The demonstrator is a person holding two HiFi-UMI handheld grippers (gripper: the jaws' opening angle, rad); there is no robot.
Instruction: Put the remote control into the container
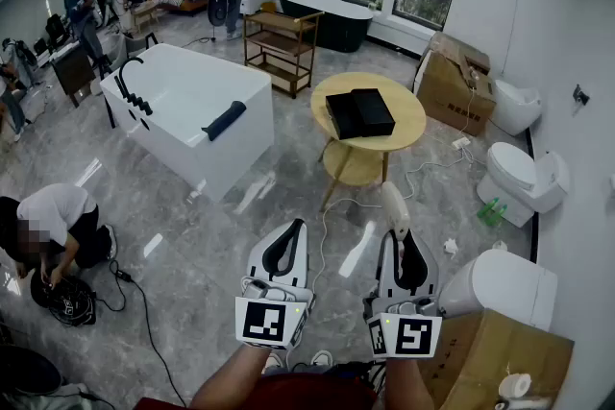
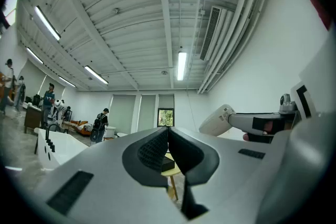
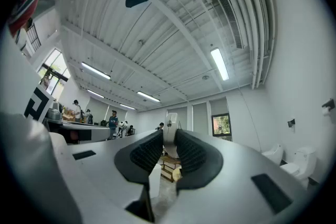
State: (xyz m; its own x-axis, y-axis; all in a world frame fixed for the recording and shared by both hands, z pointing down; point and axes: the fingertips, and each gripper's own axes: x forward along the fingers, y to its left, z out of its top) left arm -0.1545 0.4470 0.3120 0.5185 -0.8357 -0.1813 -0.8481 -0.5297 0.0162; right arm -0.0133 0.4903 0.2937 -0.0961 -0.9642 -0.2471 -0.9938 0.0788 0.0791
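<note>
Remote control [image 1: 395, 209], white, is grasped by the right gripper [image 1: 401, 240]; it is seen edge-on in that gripper's view, sideways at three o'clock in the left gripper view. Left gripper [image 1: 296, 227] is clenched, empty. Black container [image 1: 359, 112] is seen on the round table [image 1: 408, 134] at twelve o'clock, well apart

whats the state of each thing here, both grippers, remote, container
left gripper: shut, nothing between its jaws
right gripper: shut on the remote control
remote control: held, sticking out past the jaws, not yet in the container
container: on the round table, two black parts side by side, looks open
</note>
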